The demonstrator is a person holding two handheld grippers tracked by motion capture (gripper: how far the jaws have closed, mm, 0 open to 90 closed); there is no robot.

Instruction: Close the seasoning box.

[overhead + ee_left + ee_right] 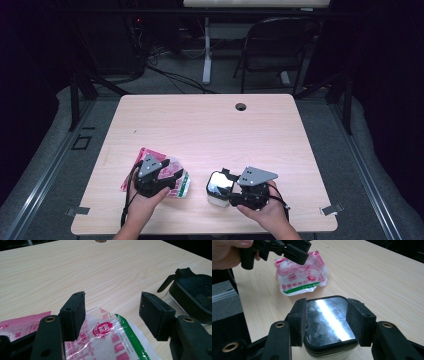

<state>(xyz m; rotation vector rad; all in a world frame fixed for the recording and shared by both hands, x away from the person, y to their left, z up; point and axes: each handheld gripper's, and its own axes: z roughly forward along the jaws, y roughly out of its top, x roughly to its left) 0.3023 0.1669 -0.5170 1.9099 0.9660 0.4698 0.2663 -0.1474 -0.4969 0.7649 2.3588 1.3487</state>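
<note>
High view: packet lengthwise toward container.

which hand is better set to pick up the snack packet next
Left. The left tool hangs open right over the pink and clear packet, jaws on either side of it. The right tool is closed around the mirrored-lid container, off to the packet's side.

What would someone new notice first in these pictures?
Probably the pink, white and green plastic packet near the table's front edge, with the open left gripper poised over it. Next, to its right, the white container with a shiny black-rimmed lid, which the right gripper straddles.
</note>
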